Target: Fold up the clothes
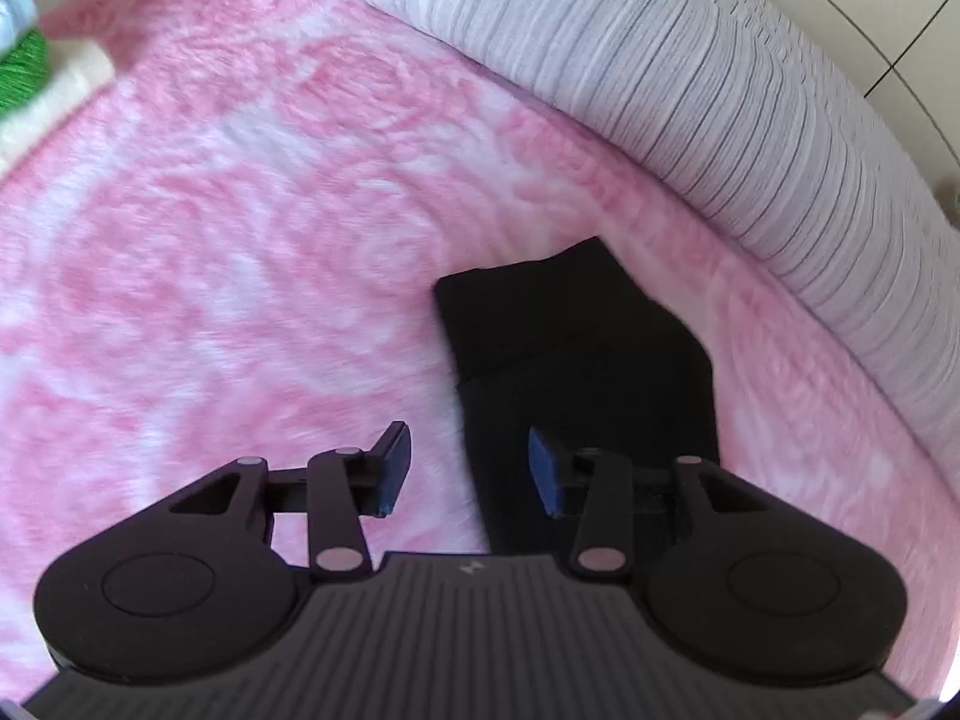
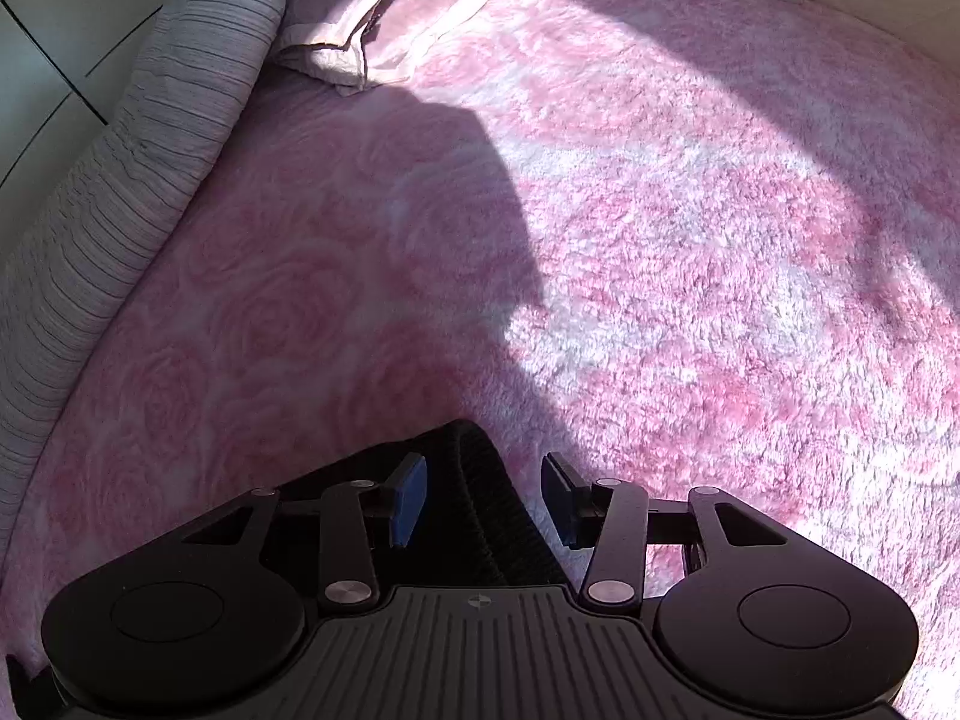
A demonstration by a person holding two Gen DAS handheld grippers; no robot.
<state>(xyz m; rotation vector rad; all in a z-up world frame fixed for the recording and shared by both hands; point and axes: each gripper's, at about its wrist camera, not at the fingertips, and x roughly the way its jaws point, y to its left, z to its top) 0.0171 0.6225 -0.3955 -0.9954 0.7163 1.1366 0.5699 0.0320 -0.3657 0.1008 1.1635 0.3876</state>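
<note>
A black garment (image 1: 576, 360) lies flat on the pink fluffy blanket (image 1: 270, 210), its far corner pointing toward the grey striped roll. My left gripper (image 1: 470, 471) hangs over the garment's left edge, open; its right finger is above the black cloth and its left finger above the blanket. In the right wrist view a ribbed black edge of the garment (image 2: 468, 468) runs up between the fingers of my right gripper (image 2: 485, 498). That gripper is open too, and its blue pads stand clear of the cloth on both sides.
A grey striped rolled quilt (image 1: 690, 72) borders the blanket (image 2: 660, 240) along the bed's edge, with tiled floor beyond. A pale pink pillow (image 2: 384, 18) lies at the far end. Green and white folded items (image 1: 36, 84) sit at the upper left.
</note>
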